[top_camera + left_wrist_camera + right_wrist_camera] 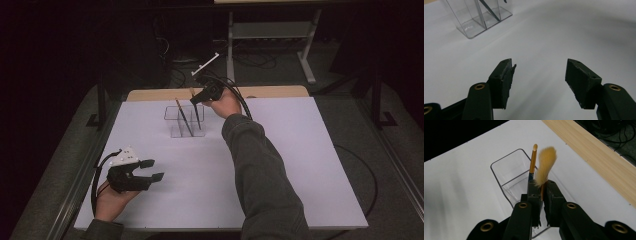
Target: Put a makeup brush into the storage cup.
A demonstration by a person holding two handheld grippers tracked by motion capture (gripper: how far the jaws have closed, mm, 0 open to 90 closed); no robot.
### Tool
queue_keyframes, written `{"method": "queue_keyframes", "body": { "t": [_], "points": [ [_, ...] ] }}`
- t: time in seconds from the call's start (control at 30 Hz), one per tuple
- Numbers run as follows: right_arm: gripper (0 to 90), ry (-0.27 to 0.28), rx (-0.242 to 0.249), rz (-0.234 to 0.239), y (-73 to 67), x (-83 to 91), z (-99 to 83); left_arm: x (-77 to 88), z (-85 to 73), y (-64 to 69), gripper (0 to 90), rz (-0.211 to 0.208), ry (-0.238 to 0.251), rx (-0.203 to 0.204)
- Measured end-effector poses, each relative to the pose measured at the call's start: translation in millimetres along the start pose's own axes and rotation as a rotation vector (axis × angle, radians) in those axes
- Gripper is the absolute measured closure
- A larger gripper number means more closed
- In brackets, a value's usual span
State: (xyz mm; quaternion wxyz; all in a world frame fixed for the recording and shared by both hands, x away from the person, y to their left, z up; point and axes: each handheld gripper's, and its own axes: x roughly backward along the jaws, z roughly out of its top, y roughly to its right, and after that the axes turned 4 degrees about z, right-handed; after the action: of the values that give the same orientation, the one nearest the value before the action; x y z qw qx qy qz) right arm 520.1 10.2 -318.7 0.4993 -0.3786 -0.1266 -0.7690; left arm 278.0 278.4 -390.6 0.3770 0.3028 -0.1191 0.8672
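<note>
While you hold both tools over the white table (300,165), the scene reads like this:

Right gripper: your right gripper (543,185) has its jaws closed tight on the brush (545,163), gripping it just below the bristles.
Brush: its fluffy tan tuft stands out past your right fingertips, curling slightly to one side; the handle runs down from the jaws into the clear organizer (509,173).
Second brush: a thin brush with an orange handle (533,157) stands just beside your held one, on the far side of the left jaw, leaning in the same container.
Organizer: directly beneath and beyond your right jaws, divided into compartments; which one the held brush stands in can't be made out.
Left gripper: your left gripper (539,75) rests low over bare table with its jaws spread wide and nothing between them.
Organizer from the left gripper: the organizer sits well ahead of those jaws and off to their left.
Hands: in the high view your right gripper (199,98) is stretched out to the organizer (172,120), your left gripper (152,170) near the table's front edge.
</note>
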Motion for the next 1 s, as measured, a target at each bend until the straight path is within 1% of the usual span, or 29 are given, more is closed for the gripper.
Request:
{"method": "queue_keyframes", "body": {
  "t": [0.03, 0.1, 0.13, 0.2, 0.33, 0.37, 0.4, 0.5, 0.53, 0.57, 0.67, 0.73, 0.8, 0.83, 0.9, 1.0],
  "points": [
    [82.8, -0.001, -0.006, 0.000, -0.5, -0.3, -0.3, -0.5, 0.0, 0.7, 38.2, -0.002, 0.002, 0.005],
    [82.8, -0.001, -0.013, 0.000, -0.8, -0.7, -1.0, -0.9, 0.1, 0.6, 38.2, 0.000, -0.005, -0.004],
    [82.8, 0.002, -0.005, 0.001, -0.1, -1.4, -1.9, -1.1, 0.0, 0.9, 38.3, -0.001, -0.005, -0.001],
    [82.8, 0.007, -0.017, 0.005, -0.7, -1.9, -3.9, -1.0, -0.1, 0.7, 38.3, -0.001, -0.004, 0.000],
    [82.8, 0.005, -0.015, 0.002, 1.0, -4.7, -9.2, -2.2, -0.6, 0.6, 38.2, 0.002, -0.008, -0.005],
    [82.7, 0.003, -0.028, 0.005, 0.9, -5.6, -10.6, -2.4, -0.6, 0.8, 38.2, 0.002, -0.010, -0.002],
    [82.8, 0.003, -0.021, 0.004, 1.5, -6.2, -11.5, -2.7, -0.7, 0.8, 38.2, 0.001, -0.013, -0.001],
    [82.7, 0.000, -0.030, 0.008, 0.8, -8.1, -12.8, -3.0, -0.9, 1.1, 38.2, 0.000, -0.013, 0.004],
    [82.7, 0.001, -0.016, 0.005, 1.5, -9.2, -13.3, -3.1, -1.0, 1.3, 38.2, 0.000, -0.013, 0.006],
    [82.7, -0.006, -0.020, 0.008, 0.4, -10.3, -13.4, -3.0, -1.0, 1.3, 38.2, 0.000, -0.013, 0.008],
    [82.6, -0.013, -0.020, 0.006, -0.8, -14.0, -15.1, -2.8, -1.2, 0.2, 38.2, 0.001, -0.011, -0.001],
    [81.9, -0.028, -0.030, 0.008, -0.5, -17.0, -17.3, -2.5, -1.1, -0.4, 38.2, 0.002, -0.012, -0.007],
    [79.8, -0.037, -0.036, -0.006, -0.2, -18.7, -19.6, -2.5, -1.2, -0.3, 38.2, 0.002, -0.012, -0.003],
    [78.5, -0.032, -0.039, -0.003, 0.3, -18.5, -20.8, -2.5, -1.0, -0.8, 38.1, 0.002, -0.013, -0.012],
    [74.8, -0.022, -0.053, -0.010, 1.0, -17.1, -22.4, -3.2, -1.4, 0.1, 38.1, -0.001, -0.012, 0.001],
    [74.3, -0.013, -0.060, -0.011, 1.4, -13.0, -23.7, -3.7, -1.2, 0.6, 38.1, 0.000, -0.017, 0.001]
  ]
}}
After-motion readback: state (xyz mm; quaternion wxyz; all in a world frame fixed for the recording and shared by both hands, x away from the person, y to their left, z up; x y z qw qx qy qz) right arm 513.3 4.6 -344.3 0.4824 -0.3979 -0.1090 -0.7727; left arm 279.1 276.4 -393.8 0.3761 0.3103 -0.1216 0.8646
